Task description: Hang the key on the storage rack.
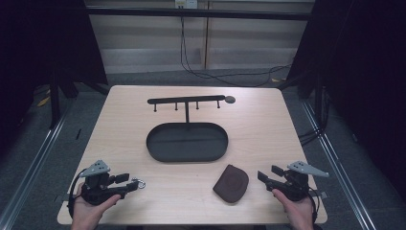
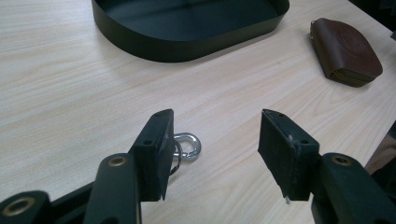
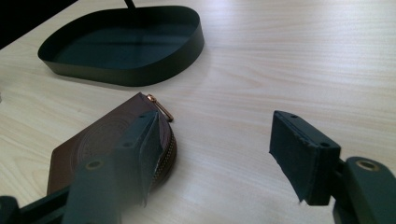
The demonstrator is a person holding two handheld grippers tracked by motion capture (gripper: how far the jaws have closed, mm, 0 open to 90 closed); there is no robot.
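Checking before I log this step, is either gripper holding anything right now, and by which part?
Nothing is held. The left gripper is open beside the key ring, and the right gripper is open beside the brown pouch.

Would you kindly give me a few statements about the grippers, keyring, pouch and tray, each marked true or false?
1. The left gripper has open jaws with nothing clamped. True.
2. The metal keyring lies inside the black tray. False: it lies on the table beside the left gripper's jaw.
3. The brown pouch lies on the table near the right gripper. True.
4. The tray holds the pouch. False: the tray is empty.
5. The right gripper clamps the pouch. False: its jaws are open.
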